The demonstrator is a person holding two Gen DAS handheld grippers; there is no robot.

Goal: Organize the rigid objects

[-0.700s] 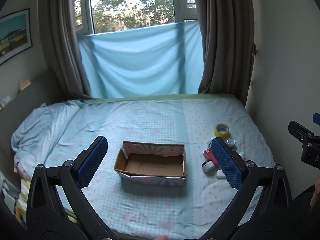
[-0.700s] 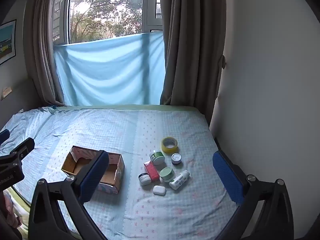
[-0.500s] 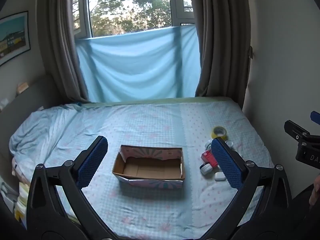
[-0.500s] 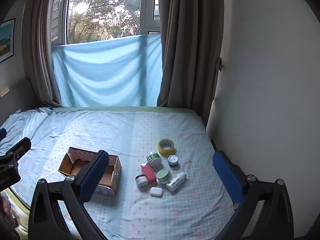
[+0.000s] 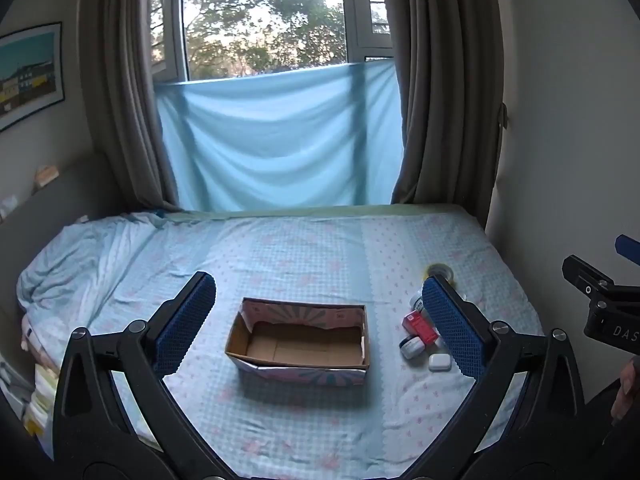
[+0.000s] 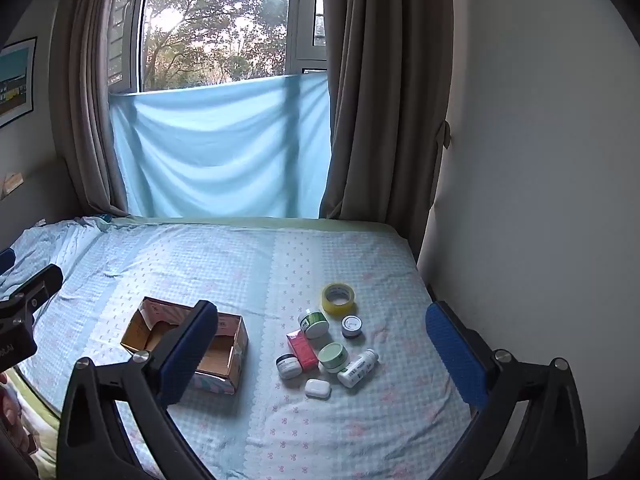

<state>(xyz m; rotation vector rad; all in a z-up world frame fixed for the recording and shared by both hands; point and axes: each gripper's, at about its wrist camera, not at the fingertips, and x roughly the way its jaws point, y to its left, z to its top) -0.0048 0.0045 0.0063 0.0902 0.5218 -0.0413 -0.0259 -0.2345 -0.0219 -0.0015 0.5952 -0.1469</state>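
An empty cardboard box (image 5: 298,342) (image 6: 224,344) sits open on the bed. To its right lies a cluster: a yellow tape roll (image 6: 338,293), a green-lidded jar (image 6: 313,322), a dark small jar (image 6: 351,325), a red box (image 6: 302,350) (image 5: 419,325), a pale green jar (image 6: 333,356), a white bottle (image 6: 357,368), a black-lidded jar (image 6: 288,365) and a white case (image 6: 318,388) (image 5: 439,361). My left gripper (image 5: 320,326) is open above the box. My right gripper (image 6: 326,354) is open above the cluster. Both are empty.
The bed (image 6: 200,264) has a blue patterned sheet, rumpled at the far left (image 5: 80,264). A wall (image 6: 540,200) runs along the bed's right side. Curtains and a blue cloth (image 5: 276,140) hang at the window behind. Stacked items (image 5: 40,396) sit left of the bed.
Both grippers have lifted and drawn back a little, so the box and cluster sit lower and smaller in view. Nothing on the bed has moved.
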